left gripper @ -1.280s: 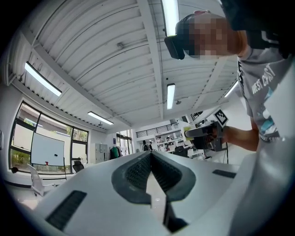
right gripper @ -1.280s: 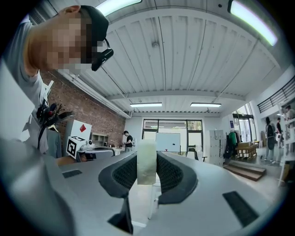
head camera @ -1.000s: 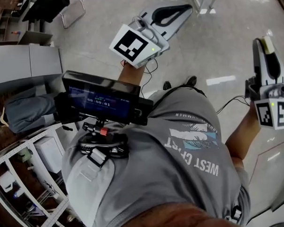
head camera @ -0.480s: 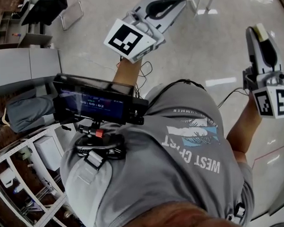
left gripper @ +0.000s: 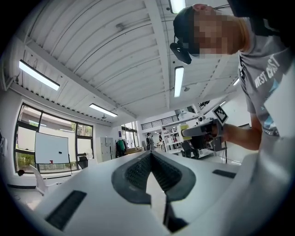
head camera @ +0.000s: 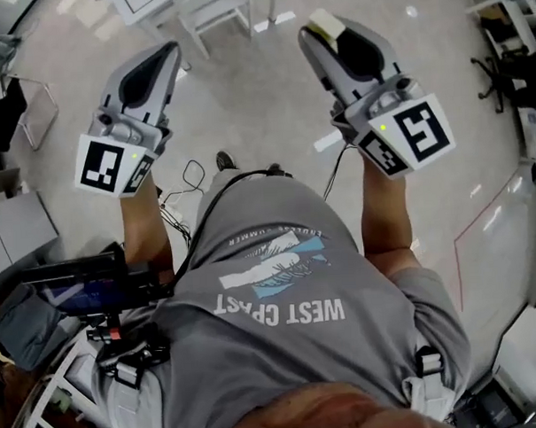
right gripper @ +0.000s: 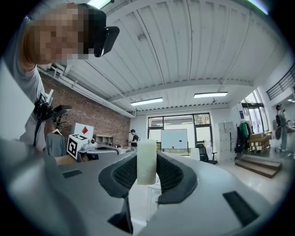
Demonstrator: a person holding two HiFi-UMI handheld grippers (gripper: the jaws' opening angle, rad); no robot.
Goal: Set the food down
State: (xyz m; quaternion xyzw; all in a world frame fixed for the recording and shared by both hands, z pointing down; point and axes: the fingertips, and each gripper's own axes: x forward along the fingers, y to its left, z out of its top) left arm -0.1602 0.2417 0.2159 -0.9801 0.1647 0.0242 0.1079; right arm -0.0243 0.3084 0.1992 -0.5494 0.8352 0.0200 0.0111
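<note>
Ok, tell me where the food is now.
The food is pinched in the right gripper's fingers, top centre-right in the head view, over the floor beside the left gripper.

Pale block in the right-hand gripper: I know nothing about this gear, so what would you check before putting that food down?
1. Pale block sits between the right gripper jaws, pads against both its sides: ok.
2. Block upright, not tilted: ok.
3. Left gripper empty, jaws together: ok.
4. The two grippers apart from each other: ok.
5. A surface under the block to set it on: not ok, only bare floor lies below.
6. How firm the grip is: cannot tell.
</note>
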